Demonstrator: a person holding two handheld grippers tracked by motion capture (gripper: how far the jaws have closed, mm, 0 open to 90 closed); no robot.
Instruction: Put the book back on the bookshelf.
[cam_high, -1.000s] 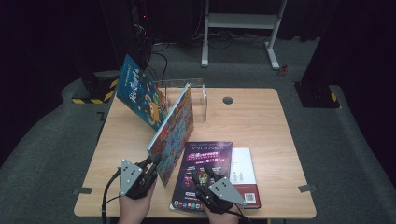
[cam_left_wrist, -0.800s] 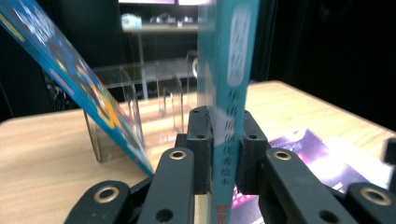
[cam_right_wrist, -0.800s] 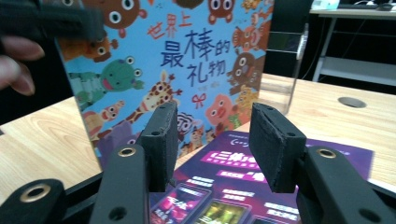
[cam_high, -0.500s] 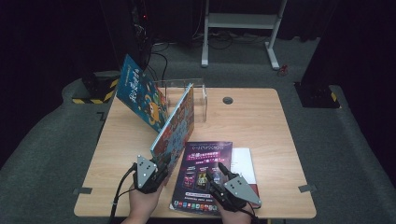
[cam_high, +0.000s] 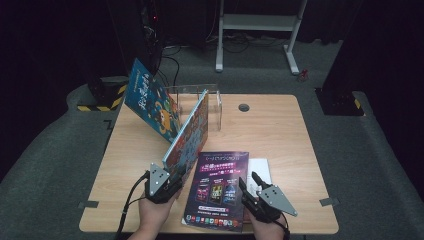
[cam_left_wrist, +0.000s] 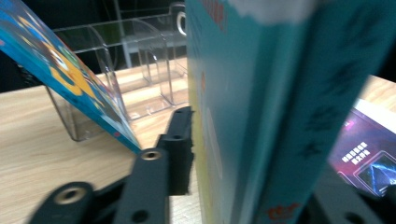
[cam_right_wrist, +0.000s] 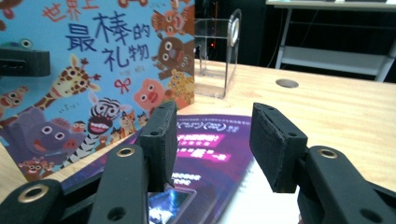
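A picture book with cartoon animals on its cover (cam_high: 190, 135) stands on edge, its far end leaning at a clear acrylic rack (cam_high: 212, 102). My left gripper (cam_high: 175, 180) is shut on its near lower corner. In the left gripper view the book's teal spine (cam_left_wrist: 261, 116) sits between the jaws, with one pad (cam_left_wrist: 180, 149) pressed to its cover. My right gripper (cam_high: 248, 180) is open just above a purple magazine (cam_high: 217, 187). Its jaws (cam_right_wrist: 217, 140) hold nothing, and the magazine (cam_right_wrist: 205, 140) lies below them.
A second blue picture book (cam_high: 150, 102) leans out of the rack's left side. A white book (cam_high: 260, 167) lies under the magazine's right edge. The wooden table (cam_high: 280, 135) has a round cable hole (cam_high: 244, 107). Dark floor and a white frame lie beyond.
Both grippers have shifted to the right. The left one has kept hold of the animal book, whose near end swung right with it. The right gripper stays open.
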